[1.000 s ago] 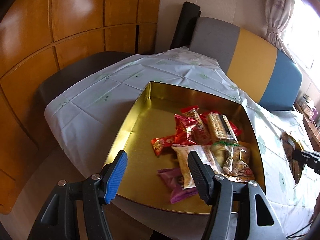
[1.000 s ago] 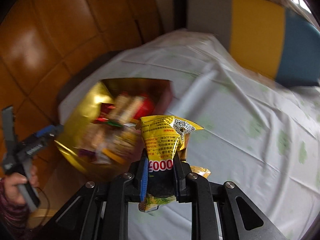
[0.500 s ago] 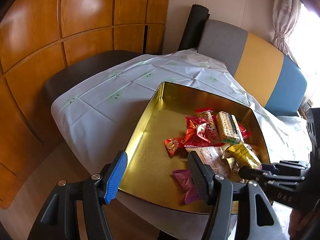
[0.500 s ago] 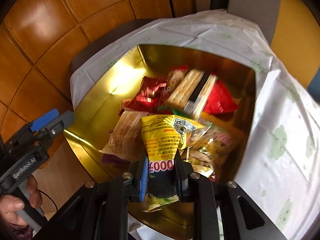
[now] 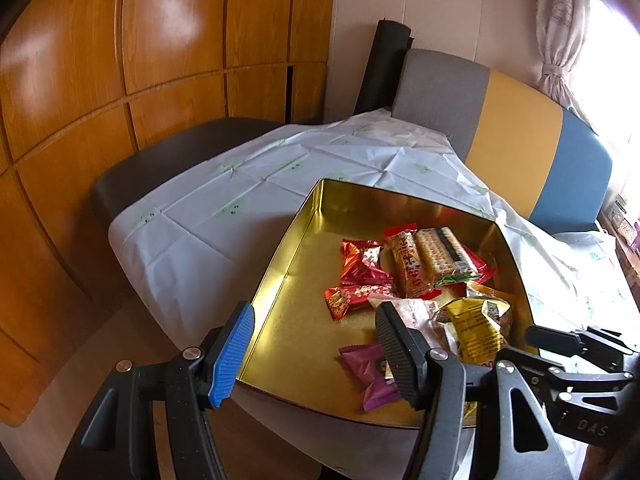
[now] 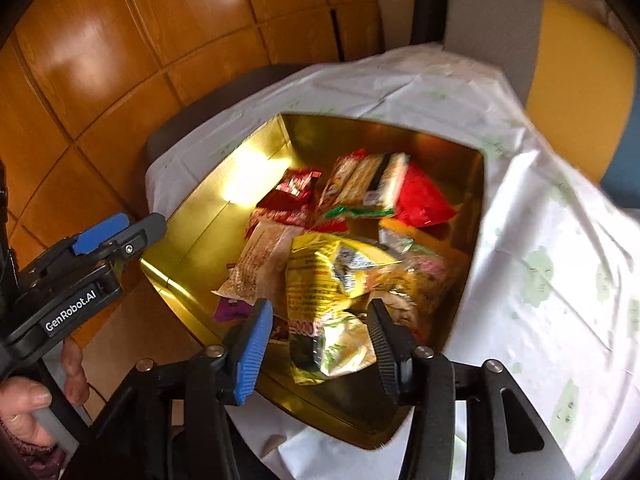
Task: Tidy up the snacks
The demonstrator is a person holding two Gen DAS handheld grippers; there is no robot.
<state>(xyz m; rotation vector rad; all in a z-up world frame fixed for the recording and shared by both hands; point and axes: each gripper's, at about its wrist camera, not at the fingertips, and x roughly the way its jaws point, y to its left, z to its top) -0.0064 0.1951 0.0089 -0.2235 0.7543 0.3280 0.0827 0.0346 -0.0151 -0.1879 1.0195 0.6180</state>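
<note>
The step in hand is judged to be the release of one snack into the gold tin (image 6: 192,216). In the right wrist view the right hand-held gripper (image 6: 320,340) is seen over the near corner of the tin. Its jaws have just been opening and are now spread. The yellow packet (image 6: 324,280) lies between them, but the pads are not pressed on it; it rests on the other snacks in the tin. In the left wrist view the same yellow packet (image 5: 476,328) is seen at the near right part of the gold tin (image 5: 296,232), beside the biscuit pack (image 5: 438,250) and the red wrappers (image 5: 362,264). A purple wrapper (image 5: 368,368) lies closer to the near wall.

The left hand-held gripper (image 5: 316,356) is held near the front edge of the tin with its jaws spread, and nothing is between them.

The tin stands on a surface covered by a white cloth (image 5: 224,216). For the next move, the right hand-held gripper should probably be lifted clear of the packet without the foil being caught. No other loose snack is seen on the cloth in these views, so it cannot be told which item is to be taken next.
</note>
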